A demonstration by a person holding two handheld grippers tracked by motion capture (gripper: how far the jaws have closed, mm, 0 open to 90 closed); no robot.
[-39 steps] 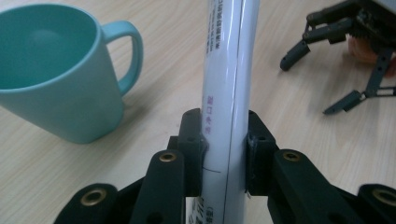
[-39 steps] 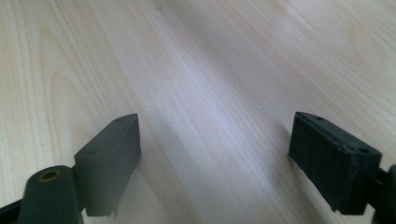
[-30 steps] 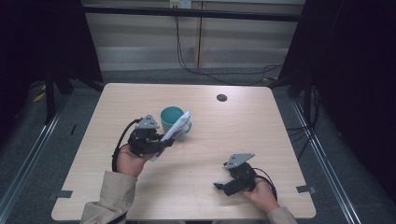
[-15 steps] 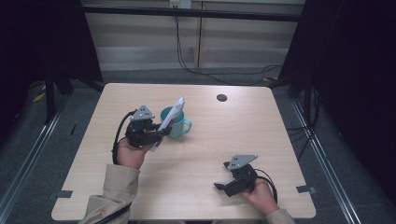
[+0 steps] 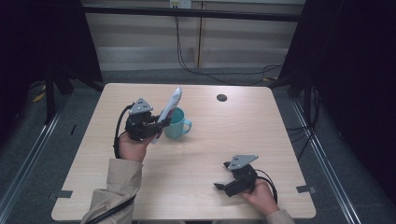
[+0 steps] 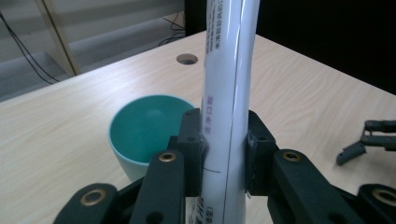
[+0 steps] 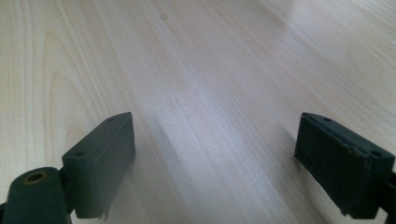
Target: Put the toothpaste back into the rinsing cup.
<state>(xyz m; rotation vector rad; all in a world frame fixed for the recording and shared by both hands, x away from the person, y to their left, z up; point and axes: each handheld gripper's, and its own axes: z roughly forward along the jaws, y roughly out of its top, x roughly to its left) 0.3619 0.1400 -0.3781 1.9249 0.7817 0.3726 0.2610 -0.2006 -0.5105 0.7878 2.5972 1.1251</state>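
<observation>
Where the high view looks down on the desk (image 5: 196, 154), a white tube (image 5: 169, 111) is seen clamped in the left tool (image 5: 156, 126), tilted upward over the near rim of a teal cup (image 5: 176, 125) that stands left of the desk's middle. The right tool (image 5: 223, 181) is rested near the front edge, well apart from both. From the left gripper view, the tube (image 6: 229, 93) is gripped firmly between both jaws, with the cup (image 6: 149, 128) just behind it and seemingly empty. From the right gripper view, the jaws are spread wide over bare wood (image 7: 210, 93). Placing the tube into the cup is judged to be in hand; its lower end must be lifted over the rim, then lowered. Ample open room is left on all sides.
</observation>
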